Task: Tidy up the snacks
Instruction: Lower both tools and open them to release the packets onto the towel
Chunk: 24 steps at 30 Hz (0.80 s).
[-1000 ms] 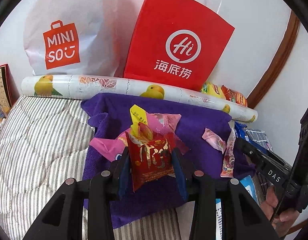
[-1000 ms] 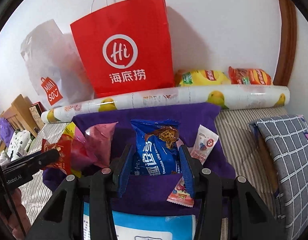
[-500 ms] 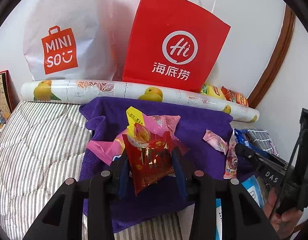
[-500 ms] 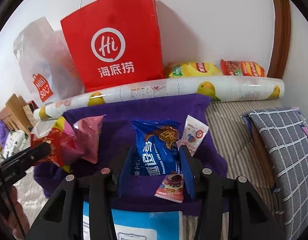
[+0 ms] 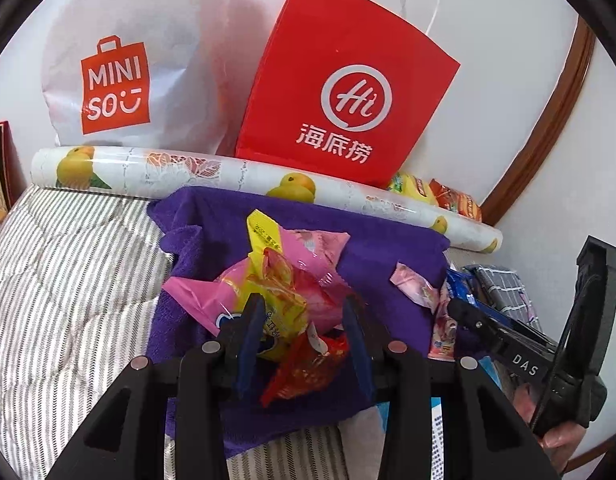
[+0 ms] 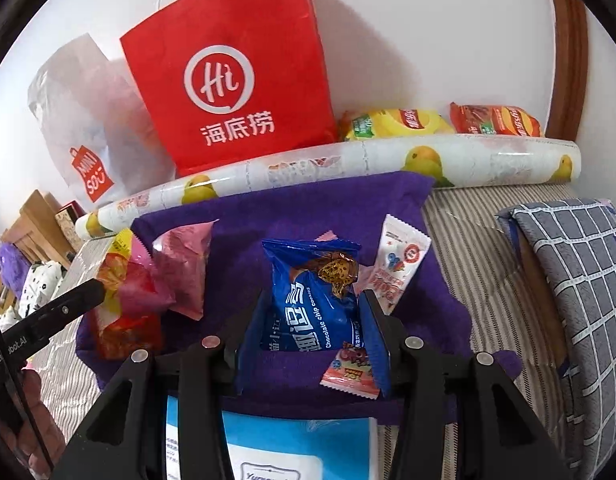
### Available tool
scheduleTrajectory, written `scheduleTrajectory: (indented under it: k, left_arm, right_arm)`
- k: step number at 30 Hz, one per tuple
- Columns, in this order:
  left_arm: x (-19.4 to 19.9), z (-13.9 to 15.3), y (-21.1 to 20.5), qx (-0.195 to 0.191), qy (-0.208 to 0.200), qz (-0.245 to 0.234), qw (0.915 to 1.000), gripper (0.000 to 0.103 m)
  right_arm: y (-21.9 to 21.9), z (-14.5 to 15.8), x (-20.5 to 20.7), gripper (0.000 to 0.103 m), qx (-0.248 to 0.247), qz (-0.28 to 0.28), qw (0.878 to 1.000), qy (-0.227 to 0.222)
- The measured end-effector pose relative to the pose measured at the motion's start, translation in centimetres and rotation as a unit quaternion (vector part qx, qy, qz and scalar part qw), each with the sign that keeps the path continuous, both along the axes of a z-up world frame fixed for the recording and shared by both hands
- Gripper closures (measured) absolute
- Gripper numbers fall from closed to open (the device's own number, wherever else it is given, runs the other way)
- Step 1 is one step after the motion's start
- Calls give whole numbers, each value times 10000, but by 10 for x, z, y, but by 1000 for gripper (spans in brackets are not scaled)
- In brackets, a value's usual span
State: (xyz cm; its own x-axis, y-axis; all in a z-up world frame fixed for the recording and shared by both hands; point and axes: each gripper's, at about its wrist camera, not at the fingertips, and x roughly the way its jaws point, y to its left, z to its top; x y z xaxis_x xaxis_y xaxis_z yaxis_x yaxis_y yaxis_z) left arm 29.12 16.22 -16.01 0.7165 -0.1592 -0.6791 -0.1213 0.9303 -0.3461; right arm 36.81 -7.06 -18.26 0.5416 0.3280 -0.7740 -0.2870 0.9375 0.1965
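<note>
Step in hand: both claws were busy over the purple towel on the bed, mid-sorting.

The left claw had its fingers apart, and the red packet sagged between them, tilted and loose; I judged it released or slipping, not gripped. It lay just in front of a yellow packet and a pink packet, all heaped together on the towel.

The right claw was clamped on the blue cookie bag, held upright above the towel. A small pink candy wrapper sat against its right finger; touching or caught, could not tell. A white sachet lay just beside the bag.

The red paper bag and white plastic bag stood behind the patterned roll, against the wall.

Next move, as a judgement: carry the cookie bag to whichever pile or bag fits, and regrip the red packet squarely first.
</note>
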Motion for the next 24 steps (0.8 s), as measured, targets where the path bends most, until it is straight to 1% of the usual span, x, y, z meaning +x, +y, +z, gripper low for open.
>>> scheduleTrajectory:
  k: [3,8,13,16,24]
  left_arm:
    - [-1,0,-2,49,-3,3,10000,65]
    - [-2,0,-4,15,-8,-20,10000,65]
    - [-2,0,-5,117,18,-4,9999,65]
    - [-1,1,-7,151,31,-39,9999,61]
    - [0,0,-5,101,66,-63,9999,57]
  right_arm:
    - [3,-1,-1,56,-73,36,10000,-7]
    - [6,-9,2,56,-192,67,9997,169]
    - [8,-13,2,56,-324,84,9991,245]
    - [9,-17,3,56,-420,95,9985,342]
    - [6,-22,7,55,-281,60,9980,567]
